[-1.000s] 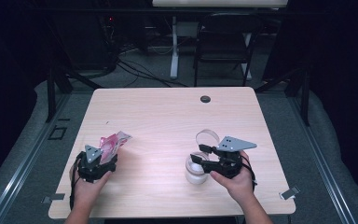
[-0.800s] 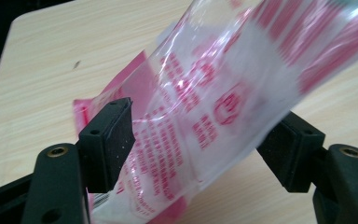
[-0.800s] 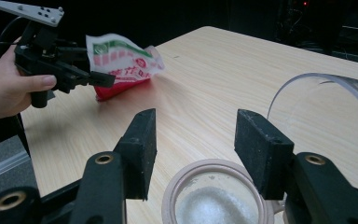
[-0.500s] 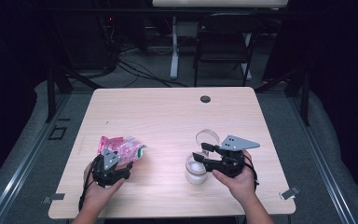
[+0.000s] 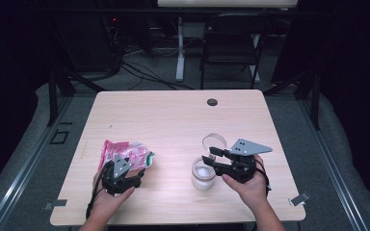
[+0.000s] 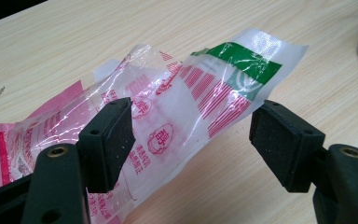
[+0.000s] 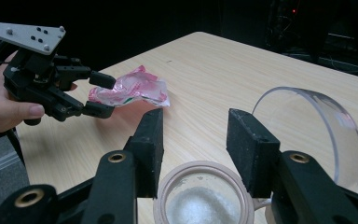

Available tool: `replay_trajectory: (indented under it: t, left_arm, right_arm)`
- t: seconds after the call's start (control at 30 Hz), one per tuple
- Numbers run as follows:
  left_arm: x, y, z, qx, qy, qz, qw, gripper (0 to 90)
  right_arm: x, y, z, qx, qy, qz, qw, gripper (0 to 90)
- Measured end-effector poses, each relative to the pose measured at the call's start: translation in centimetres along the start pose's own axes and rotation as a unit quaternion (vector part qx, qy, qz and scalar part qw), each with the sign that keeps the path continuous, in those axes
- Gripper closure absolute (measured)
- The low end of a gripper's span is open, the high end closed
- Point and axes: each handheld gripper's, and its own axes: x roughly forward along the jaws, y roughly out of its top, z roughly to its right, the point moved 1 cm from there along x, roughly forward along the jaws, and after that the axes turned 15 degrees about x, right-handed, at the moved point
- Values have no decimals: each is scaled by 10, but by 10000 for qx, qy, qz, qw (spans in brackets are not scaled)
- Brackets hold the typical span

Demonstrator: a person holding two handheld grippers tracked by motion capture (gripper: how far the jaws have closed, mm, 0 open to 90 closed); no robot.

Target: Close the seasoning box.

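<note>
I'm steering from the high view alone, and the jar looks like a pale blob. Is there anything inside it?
Observer: Yes. The right gripper view looks down into the open jar, and it holds white grains.
Operator: And the ring behind it?
Observer: That's a clear lid, standing on edge on the table.
Operator: What's printed on the bag?
Observer: Red characters and stripes on clear film, with a green band at one end.
</note>
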Motion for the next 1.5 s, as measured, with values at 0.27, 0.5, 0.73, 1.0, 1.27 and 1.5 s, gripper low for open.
replay_trajectory:
  t: [0.27, 0.5, 0.73, 1.0, 1.27, 1.5]
  left_arm:
    - [0, 4, 6, 3, -172, 110, 9998, 301]
    - [0, 7, 9, 120, -231, 138, 9996, 301]
    - [1, 5, 7, 46, -189, 131, 9997, 306]
    - [-3, 3, -1, -145, -122, 220, 9996, 320]
    - [-4, 0, -5, -238, -60, 170, 9996, 336]
    - [-7, -3, -10, -343, 23, 193, 9992, 340]
  right_arm:
    - [-7, 2, 2, 5, -7, 33, 10000, 670]
    - [-13, 3, 3, -47, -114, 121, 9998, 758]
    - [-20, 6, 7, -27, -234, 167, 9996, 847]
    - [-30, 9, 15, 33, -343, 253, 9991, 900]
    - [-43, 11, 31, 190, -561, 355, 9976, 900]
    - [-42, 7, 47, 325, -775, 319, 9960, 900]
